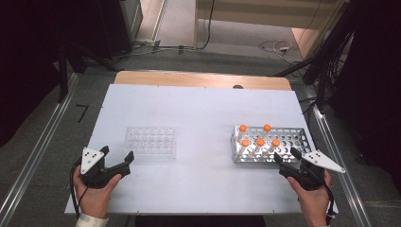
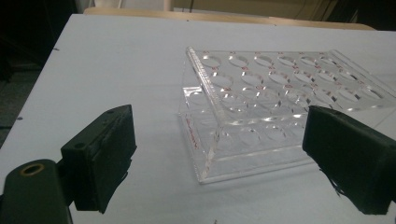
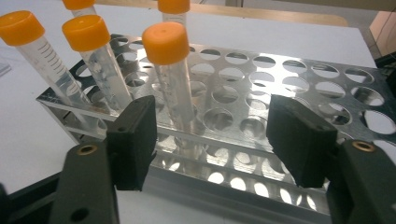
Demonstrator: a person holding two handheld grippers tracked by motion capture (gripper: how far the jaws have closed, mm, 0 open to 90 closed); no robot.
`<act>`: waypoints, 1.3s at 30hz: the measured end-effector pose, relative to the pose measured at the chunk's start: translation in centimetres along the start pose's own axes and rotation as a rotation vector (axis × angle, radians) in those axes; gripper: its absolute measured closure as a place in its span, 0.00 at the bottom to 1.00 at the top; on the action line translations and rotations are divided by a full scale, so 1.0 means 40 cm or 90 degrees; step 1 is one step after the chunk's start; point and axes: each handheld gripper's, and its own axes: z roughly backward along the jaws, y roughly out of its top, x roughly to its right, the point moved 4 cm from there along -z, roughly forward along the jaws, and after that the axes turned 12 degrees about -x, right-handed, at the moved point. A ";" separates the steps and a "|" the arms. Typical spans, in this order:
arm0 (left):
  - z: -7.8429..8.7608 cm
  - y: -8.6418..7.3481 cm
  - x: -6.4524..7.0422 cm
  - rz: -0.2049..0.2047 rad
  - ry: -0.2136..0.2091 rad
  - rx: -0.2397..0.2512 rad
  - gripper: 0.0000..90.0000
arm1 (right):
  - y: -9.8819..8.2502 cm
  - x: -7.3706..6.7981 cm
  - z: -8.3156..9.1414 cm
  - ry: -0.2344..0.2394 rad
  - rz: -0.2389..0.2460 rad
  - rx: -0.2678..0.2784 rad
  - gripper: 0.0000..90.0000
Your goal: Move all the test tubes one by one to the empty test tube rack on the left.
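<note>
White table point(image 1: 198, 109) on grey floor point(image 1: 42, 156) (dark surroundings)

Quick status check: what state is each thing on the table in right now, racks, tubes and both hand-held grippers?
Clear plastic rack: flat on the table, every hole empty.
Metal rack: flat on the table, five tubes at its left end, other holes empty.
Orange-capped tubes: capped, standing in the metal rack, leaning slightly.
Left hand-held gripper: open, empty, before the clear plastic rack.
Right hand-held gripper: open, empty, at the metal rack's near edge.

A white table point(image 1: 198, 109) carries a clear rack point(image 1: 150, 142) at left; a metal rack point(image 1: 272, 144) holds five orange-capped tubes point(image 1: 260, 142); the left gripper point(image 1: 116, 158) sits near the clear rack, the right gripper point(image 1: 286, 155) at the metal rack's near edge.
</note>
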 end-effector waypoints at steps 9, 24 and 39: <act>0.001 0.000 -0.003 0.003 -0.001 0.003 0.11 | 0.017 -0.026 -0.025 0.015 0.022 0.009 0.54; 0.000 0.000 -0.003 0.003 -0.002 0.003 0.11 | 0.029 -0.041 -0.058 0.018 0.044 0.002 0.75; -0.004 -0.001 0.002 -0.003 -0.006 -0.002 0.11 | 0.054 -0.040 -0.024 0.014 0.039 0.036 0.80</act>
